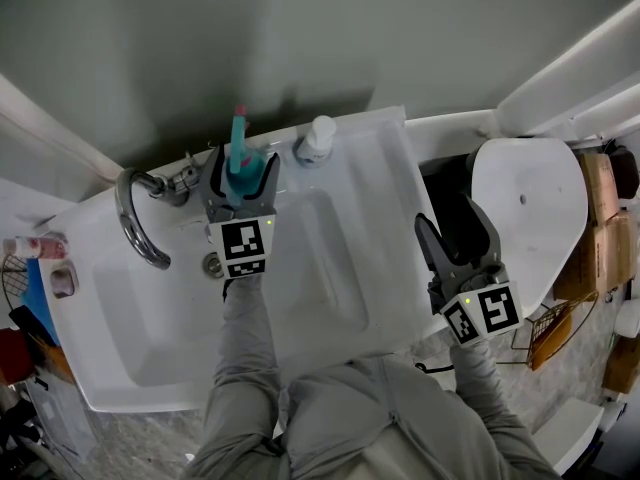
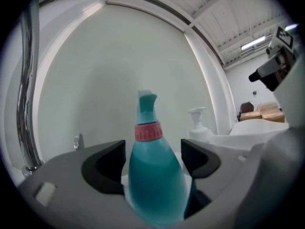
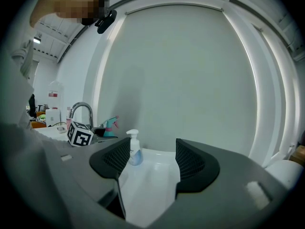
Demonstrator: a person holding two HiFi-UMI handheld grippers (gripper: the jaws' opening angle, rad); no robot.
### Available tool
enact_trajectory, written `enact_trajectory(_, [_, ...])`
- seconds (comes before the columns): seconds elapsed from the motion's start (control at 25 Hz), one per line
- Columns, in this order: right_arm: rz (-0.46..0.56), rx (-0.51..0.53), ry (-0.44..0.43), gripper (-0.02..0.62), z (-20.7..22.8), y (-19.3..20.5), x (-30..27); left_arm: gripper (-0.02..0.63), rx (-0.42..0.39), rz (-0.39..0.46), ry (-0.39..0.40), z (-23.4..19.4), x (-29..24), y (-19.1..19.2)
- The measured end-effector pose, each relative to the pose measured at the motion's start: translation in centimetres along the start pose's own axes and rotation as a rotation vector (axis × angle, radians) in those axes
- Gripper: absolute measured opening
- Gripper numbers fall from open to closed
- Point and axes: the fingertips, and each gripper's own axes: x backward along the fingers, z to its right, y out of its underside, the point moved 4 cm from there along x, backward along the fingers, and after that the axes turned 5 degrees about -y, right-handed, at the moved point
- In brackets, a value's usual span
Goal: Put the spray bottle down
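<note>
Fingers (image 2: 102,168) of the left gripper (image 1: 243,163) pinch the teal, pear-shaped plastic spray bottle with a pink collar (image 2: 155,182) by its belly. It stands upright over the back ledge of the glossy white rectangular sink (image 1: 130,368), at the basin's 12 o'clock. Whether its base already touches the ledge I cannot tell. Off at the sink's 3 o'clock, the right gripper (image 1: 447,218) has its fingers spread, with nothing between them.

The ledge looks narrow and slick, so I judge that a bottle let go off-level, or too far toward 6 o'clock, could slide or topple into the bowl. The arched chrome faucet (image 1: 130,218) sits at the bottle's 9 o'clock and the small white pump soap dispenser (image 1: 317,138) at its 3 o'clock. Jaws swinging wide in that slot might knock either one. The tall trigger head probably makes the bottle tippy.

The sink is hard, smooth and glazed. The faucet is a polished metal tube bent in a hoop. The bottle is smooth plastic, fat below and tapering to a ribbed collar. The dispenser is a rounded little bottle, and the finger pads are matt black and hollowed
</note>
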Motion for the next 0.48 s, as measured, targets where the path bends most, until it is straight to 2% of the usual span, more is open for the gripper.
enact_trajectory(0.48, [0.081,-0.008,-0.047,0.29,-0.7,-1.3,1.1,0.39,0.027,0.02,-0.047,0.2,4.2,-2.8])
